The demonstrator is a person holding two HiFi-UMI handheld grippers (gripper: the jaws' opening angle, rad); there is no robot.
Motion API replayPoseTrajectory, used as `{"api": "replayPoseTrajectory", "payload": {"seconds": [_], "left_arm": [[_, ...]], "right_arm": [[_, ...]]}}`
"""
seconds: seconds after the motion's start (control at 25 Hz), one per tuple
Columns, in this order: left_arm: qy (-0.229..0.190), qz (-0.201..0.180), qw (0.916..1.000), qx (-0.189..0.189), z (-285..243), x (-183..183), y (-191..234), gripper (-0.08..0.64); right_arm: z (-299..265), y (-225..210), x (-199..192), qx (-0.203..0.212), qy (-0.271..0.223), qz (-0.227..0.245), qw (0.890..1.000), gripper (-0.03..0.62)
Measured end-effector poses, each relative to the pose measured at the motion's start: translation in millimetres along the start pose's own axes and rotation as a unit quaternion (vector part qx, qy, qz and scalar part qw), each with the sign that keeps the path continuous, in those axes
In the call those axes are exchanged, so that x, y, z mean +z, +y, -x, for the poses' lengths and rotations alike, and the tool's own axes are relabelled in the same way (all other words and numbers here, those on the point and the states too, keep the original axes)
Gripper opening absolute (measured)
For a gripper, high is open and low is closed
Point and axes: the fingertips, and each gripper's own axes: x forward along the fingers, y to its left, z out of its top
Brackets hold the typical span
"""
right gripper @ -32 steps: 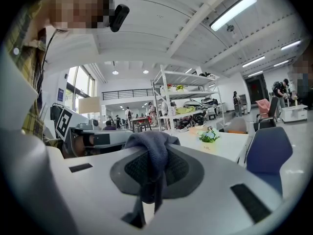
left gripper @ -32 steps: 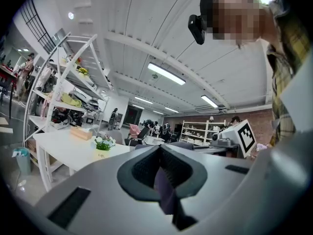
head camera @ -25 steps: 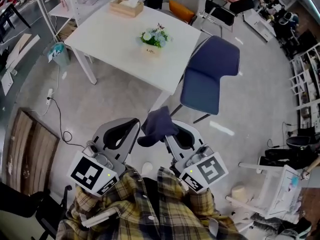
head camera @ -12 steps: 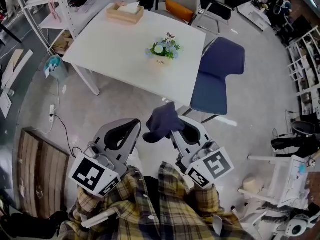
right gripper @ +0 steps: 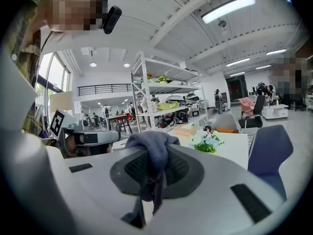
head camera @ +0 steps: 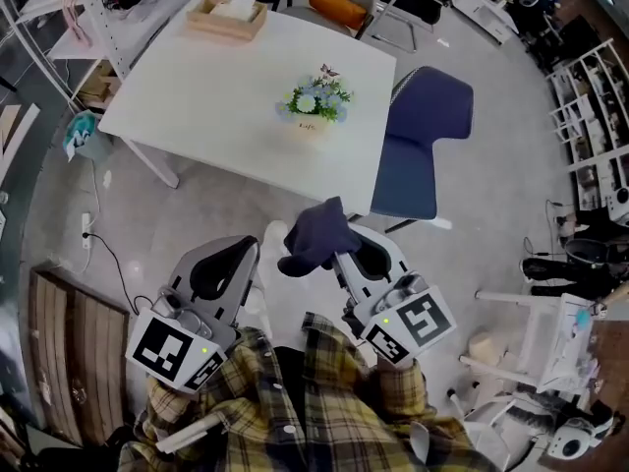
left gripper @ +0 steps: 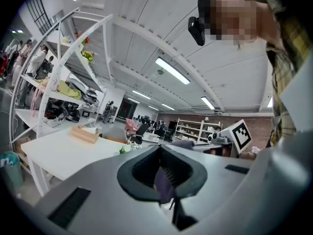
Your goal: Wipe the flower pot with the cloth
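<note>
Flower pot [head camera: 308,128] stands upright on white table [head camera: 187,96], well ahead of both claws, beyond their tips and untouched. It has blooms [head camera: 316,99] on top; pot body too small in view to read surface cond. Cloth [head camera: 313,239] is pinched by R claw [head camera: 332,256]: jaws are pressed onto one fold, the rest is bunched over the tips, and a tail hangs below, as R gripper view confirms [right gripper: 152,153]. Judgement: it is gripped by a fold so a soft wad leads the claw and meets the pot first, not hard jaw. L claw [head camera: 251,254] sits just beside R claw, on its left, jaws pressed together, nothing held. A dark sliver shows through its aperture in L gripper view; cannot tell what it is. Judgement: L is kept free, prob. to steady the pot, which looks light and could slide or tip under a one-sided push. Blue chair [head camera: 423,136] stands ahead and to right of R claw, against table edge, so a straight-ahead approach looks clearer. Wipe not yet begun. Risk: cloth tail snagging the blooms.
</note>
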Motion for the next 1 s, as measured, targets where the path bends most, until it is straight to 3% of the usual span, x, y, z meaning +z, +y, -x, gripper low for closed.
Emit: {"api": "replayPoseTrajectory", "payload": {"seconds": [0.56,1.0], "left_arm": [[0.007,-0.022,0.9997,0.0,-105,46,95,0.009],[0.032,-0.037,0.9984,-0.028,-197,61,136,0.009]], "right_arm": [[-100,-84,32,0.007,-0.002,-0.017,1.0,0.023],[-117,-159,42,-0.019,0.012,-0.038,0.999,0.023]]}}
